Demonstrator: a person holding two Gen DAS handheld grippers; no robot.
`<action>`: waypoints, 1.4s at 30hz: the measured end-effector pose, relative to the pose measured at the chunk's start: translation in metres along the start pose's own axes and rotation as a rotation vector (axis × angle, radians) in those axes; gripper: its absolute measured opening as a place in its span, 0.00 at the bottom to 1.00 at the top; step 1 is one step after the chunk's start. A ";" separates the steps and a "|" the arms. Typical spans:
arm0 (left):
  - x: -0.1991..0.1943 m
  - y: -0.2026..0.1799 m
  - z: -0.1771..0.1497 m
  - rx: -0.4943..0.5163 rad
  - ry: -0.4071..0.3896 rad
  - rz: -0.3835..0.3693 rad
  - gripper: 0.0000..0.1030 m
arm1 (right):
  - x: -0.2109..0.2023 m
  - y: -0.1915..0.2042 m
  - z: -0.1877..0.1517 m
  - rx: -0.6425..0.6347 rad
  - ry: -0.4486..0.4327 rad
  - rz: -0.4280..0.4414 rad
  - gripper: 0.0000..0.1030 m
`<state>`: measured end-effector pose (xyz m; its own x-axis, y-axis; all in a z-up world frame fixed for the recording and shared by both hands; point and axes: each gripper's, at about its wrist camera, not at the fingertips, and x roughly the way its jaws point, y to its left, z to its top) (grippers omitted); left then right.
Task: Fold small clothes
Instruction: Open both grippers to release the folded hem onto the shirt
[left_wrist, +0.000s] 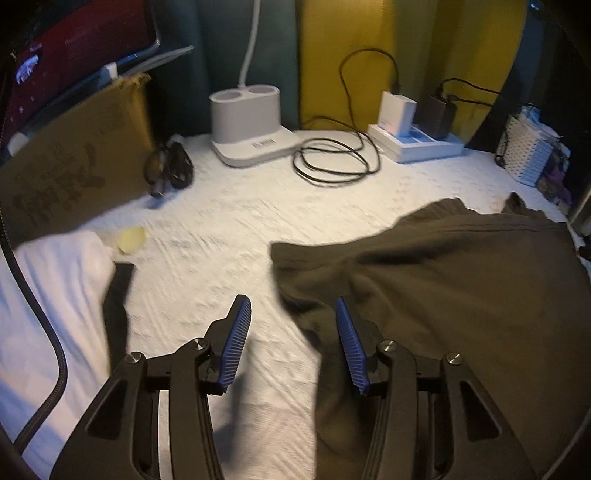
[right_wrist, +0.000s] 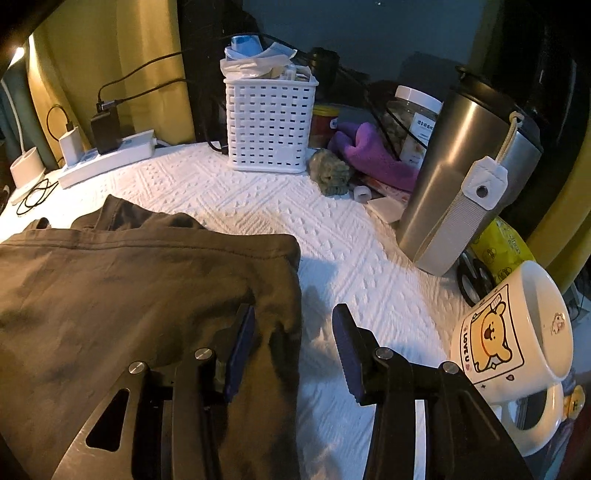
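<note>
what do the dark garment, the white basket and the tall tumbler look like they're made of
Dark garment: soft knit cotton-like fabric, matte, with a stitched hem and limp folds. White basket: moulded plastic, slightly glossy, with a regular slotted weave pattern. Tall tumbler: probably brushed stainless steel, given its dull metallic sheen.

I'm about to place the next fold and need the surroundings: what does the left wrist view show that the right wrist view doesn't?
Left wrist only: cardboard box, coiled black cable, open left gripper.
Right wrist only: steel tumbler, bear mug, purple cloth, open right gripper.
Both: dark garment on the white textured cover, gripped by neither; power strip, white basket.
</note>
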<state>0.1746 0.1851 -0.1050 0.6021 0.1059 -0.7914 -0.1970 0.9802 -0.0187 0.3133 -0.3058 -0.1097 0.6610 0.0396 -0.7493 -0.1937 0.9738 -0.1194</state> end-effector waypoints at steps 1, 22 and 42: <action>0.002 -0.001 -0.001 0.002 0.011 -0.014 0.46 | 0.000 0.001 0.000 0.000 0.001 0.002 0.45; 0.001 -0.015 -0.010 0.101 -0.026 0.067 0.03 | 0.026 0.006 0.002 0.013 0.030 0.032 0.45; 0.003 -0.002 -0.006 0.109 -0.023 0.071 0.03 | 0.008 -0.015 -0.017 0.039 0.039 -0.028 0.50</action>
<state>0.1724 0.1821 -0.1108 0.6076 0.1788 -0.7738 -0.1556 0.9823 0.1047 0.3096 -0.3238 -0.1248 0.6366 0.0042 -0.7712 -0.1468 0.9824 -0.1159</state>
